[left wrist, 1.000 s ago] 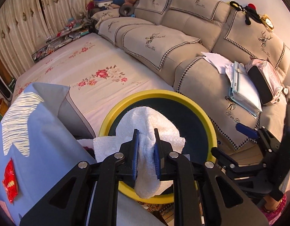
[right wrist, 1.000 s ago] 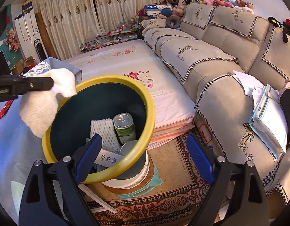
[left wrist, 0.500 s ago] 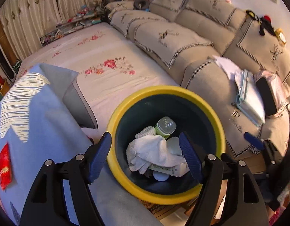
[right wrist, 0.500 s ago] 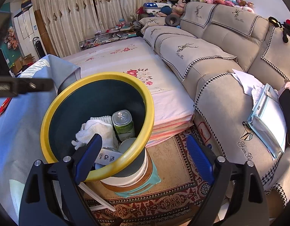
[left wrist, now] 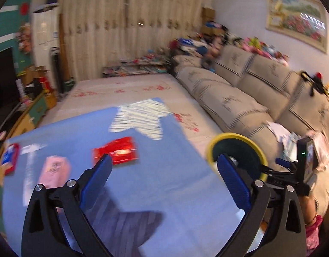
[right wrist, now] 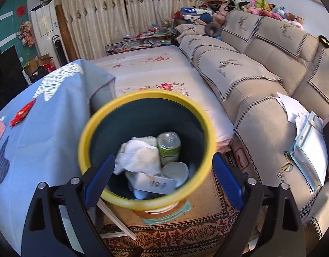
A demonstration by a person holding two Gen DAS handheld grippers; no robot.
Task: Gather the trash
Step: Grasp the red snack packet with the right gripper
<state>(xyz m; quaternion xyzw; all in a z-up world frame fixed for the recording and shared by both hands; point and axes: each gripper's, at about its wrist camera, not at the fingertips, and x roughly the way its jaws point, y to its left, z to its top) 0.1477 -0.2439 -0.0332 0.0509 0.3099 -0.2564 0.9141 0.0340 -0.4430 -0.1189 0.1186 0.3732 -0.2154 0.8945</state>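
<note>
Red wrapper (left wrist: 115, 153) flat (blue cloth (left wrist: 164, 182))

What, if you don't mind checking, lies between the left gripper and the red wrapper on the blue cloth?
In the left wrist view, only bare blue cloth separates the left gripper, jaws opening and empty, from the red wrapper.

Blurred pink packet (left wrist: 54, 169), print unreadable.

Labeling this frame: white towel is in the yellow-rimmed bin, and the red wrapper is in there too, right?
Not quite. The white towel is in the yellow-rimmed bin, but the red wrapper lies on the blue cloth, outside the bin. The left wrist view shows it ahead of the left claw, whose jaws are opening with nothing between them.
</note>
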